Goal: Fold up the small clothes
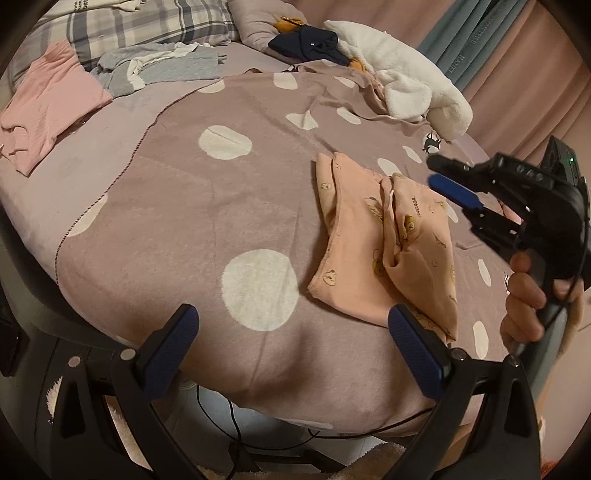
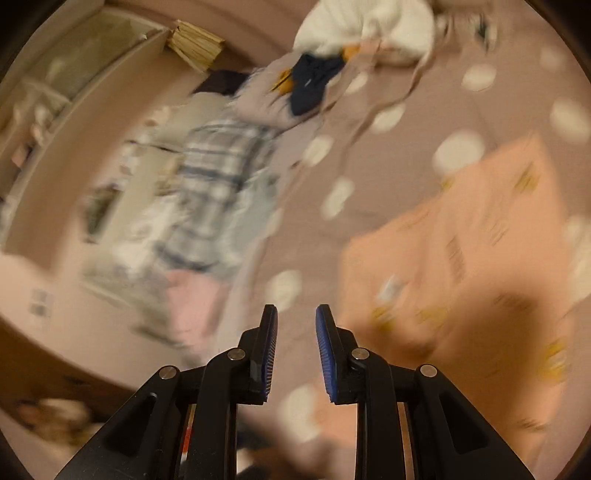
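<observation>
A peach garment with a bear print [image 1: 369,240] lies partly folded on the dotted mauve blanket [image 1: 177,206], right of centre in the left wrist view. My left gripper [image 1: 295,319] is open wide at the blanket's near edge, its right pad [image 1: 413,343] close to the garment's near corner, nothing between the fingers. My right gripper [image 1: 434,170], held in a hand [image 1: 524,295], hovers over the garment's far right side. In the blurred right wrist view the right gripper [image 2: 295,314] has a narrow gap with nothing in it, and the peach garment [image 2: 461,258] lies to its right.
A pink garment [image 1: 48,103] and grey clothes [image 1: 159,66] lie at the far left. A white fleece [image 1: 406,74] and a navy garment [image 1: 306,44] are at the back, beside a plaid pillow [image 1: 129,26]. Cables [image 1: 258,435] hang below the bed edge.
</observation>
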`<state>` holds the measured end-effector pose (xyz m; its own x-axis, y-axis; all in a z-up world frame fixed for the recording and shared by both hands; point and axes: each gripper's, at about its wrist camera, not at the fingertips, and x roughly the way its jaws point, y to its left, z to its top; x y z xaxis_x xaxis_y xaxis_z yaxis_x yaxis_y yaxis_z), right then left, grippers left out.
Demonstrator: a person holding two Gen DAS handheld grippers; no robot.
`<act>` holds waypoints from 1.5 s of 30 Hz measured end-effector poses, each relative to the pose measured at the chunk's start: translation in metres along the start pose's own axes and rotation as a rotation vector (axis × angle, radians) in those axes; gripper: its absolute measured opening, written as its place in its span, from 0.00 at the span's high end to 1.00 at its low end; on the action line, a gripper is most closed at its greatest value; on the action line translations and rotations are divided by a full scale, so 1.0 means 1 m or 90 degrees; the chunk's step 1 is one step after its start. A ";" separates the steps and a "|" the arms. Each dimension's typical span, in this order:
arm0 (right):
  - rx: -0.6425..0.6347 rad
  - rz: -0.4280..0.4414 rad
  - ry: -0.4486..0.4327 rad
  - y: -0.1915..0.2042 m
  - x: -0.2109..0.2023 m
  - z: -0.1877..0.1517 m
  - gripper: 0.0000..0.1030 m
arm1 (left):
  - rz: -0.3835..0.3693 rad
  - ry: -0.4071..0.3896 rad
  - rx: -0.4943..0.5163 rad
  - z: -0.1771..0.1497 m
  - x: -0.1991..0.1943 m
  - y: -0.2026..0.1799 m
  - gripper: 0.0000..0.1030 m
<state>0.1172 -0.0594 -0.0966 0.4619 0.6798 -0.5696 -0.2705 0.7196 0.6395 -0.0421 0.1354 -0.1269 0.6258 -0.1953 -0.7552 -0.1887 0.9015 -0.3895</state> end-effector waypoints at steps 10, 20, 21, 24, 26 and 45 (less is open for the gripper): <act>0.011 -0.118 0.036 -0.029 -0.012 -0.012 0.24 | -0.023 0.025 -0.023 -0.003 0.007 0.004 0.00; -0.013 -0.251 0.102 -0.042 0.051 -0.030 0.17 | -0.034 0.033 -0.036 -0.008 0.006 0.007 0.01; -0.029 -0.259 0.086 -0.039 0.051 -0.033 0.17 | -0.029 0.030 -0.033 -0.009 0.006 0.007 0.01; -0.083 -0.297 0.079 -0.028 0.054 -0.039 0.24 | -0.007 0.033 -0.039 -0.009 0.009 0.010 0.01; -0.062 -0.291 0.063 -0.033 0.045 -0.036 0.45 | -0.031 0.041 -0.055 -0.011 0.011 0.014 0.01; 0.133 0.046 0.023 -0.057 -0.007 -0.011 0.85 | -0.044 0.055 -0.080 -0.011 0.012 0.011 0.01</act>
<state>0.1197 -0.1036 -0.1344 0.4162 0.7360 -0.5339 -0.1191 0.6263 0.7704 -0.0448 0.1389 -0.1456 0.5747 -0.2922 -0.7644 -0.2435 0.8307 -0.5006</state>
